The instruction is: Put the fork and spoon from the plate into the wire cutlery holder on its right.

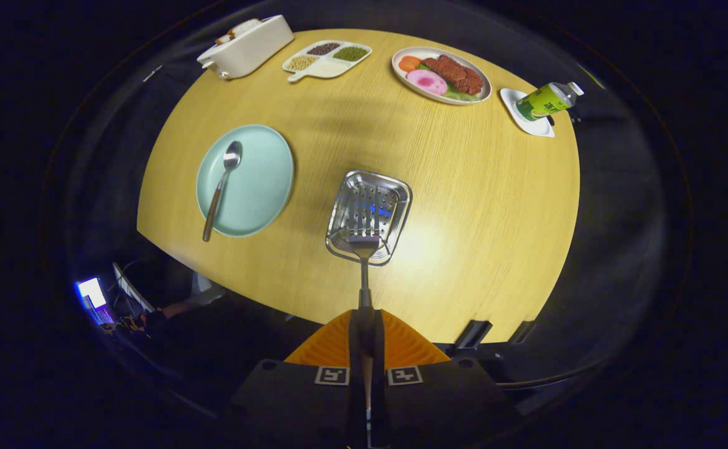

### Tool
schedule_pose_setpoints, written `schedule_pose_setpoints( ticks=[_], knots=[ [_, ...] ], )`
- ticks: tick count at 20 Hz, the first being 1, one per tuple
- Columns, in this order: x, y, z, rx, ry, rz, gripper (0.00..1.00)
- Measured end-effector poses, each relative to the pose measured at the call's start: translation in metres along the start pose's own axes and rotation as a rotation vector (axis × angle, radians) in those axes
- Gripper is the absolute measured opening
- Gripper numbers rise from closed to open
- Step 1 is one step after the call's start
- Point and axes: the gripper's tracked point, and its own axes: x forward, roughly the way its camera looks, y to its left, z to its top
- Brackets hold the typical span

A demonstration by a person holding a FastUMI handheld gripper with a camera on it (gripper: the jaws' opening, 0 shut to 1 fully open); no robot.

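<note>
Above a round wooden table [463,206], the gripper [364,324] clamps a steel fork [364,262] over a perforated metal holder [395,193], beside a pale plate [264,181] bearing a spoon [222,187].

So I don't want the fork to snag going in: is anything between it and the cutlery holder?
Nothing visible. The gripper is shut on the fork, whose head hangs right over the open cutlery holder.
</note>
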Motion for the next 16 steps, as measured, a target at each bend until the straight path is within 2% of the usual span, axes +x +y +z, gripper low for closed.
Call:
schedule_pose_setpoints(
  ticks=[7, 13, 16],
  knots=[
    [0.027, -0.013, 0.004, -0.166, 0.292, -0.117, 0.07],
    [0.045, -0.007, 0.027, -0.136, 0.344, -0.103, 0.09],
    [0.049, -0.013, 0.028, -0.109, 0.343, -0.106, 0.13]
  ],
)
